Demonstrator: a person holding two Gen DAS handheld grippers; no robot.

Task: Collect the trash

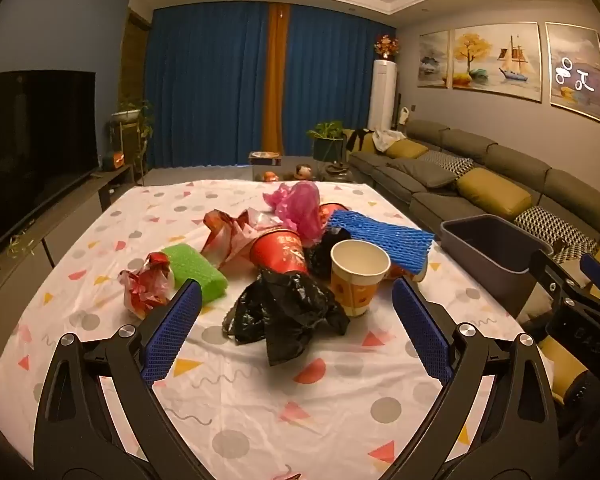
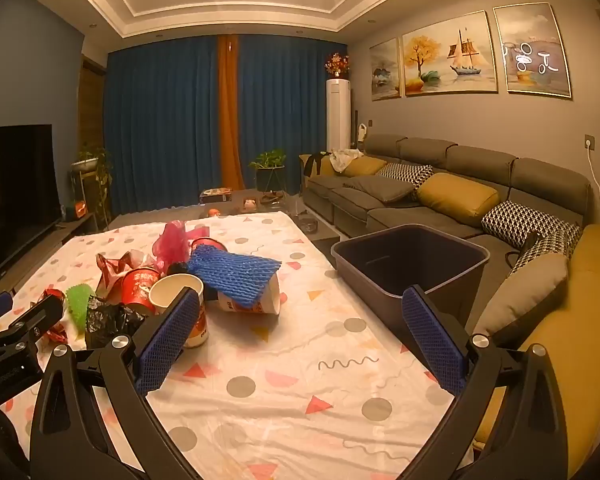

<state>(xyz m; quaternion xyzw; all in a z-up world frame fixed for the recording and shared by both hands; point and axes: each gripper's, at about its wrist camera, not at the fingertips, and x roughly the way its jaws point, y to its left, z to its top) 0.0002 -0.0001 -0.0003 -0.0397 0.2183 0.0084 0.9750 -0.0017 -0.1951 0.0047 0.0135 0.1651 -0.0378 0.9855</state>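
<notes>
Both wrist views low over table (image 1: pixel 260 420), facing curtains (image 2: pixel 160 120); shared: trash pile, bin, sofa.

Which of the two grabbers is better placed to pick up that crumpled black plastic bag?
Probably the left gripper: its open jaws already frame the black plastic bag. The right gripper, also open, points at bare tablecloth, with the bag off to its left.

living room behind the patterned table

blue curtains (image 2: pixel 164 120) with an orange strip cover the far wall. a dark tv (image 1: pixel 32 148) stands at left, a grey sofa (image 2: pixel 440 188) with yellow cushions (image 2: pixel 458 196) runs along the right under three framed paintings (image 2: pixel 448 58). a white tower unit (image 1: pixel 383 94) and potted plant (image 1: pixel 327 136) sit far right.
</notes>
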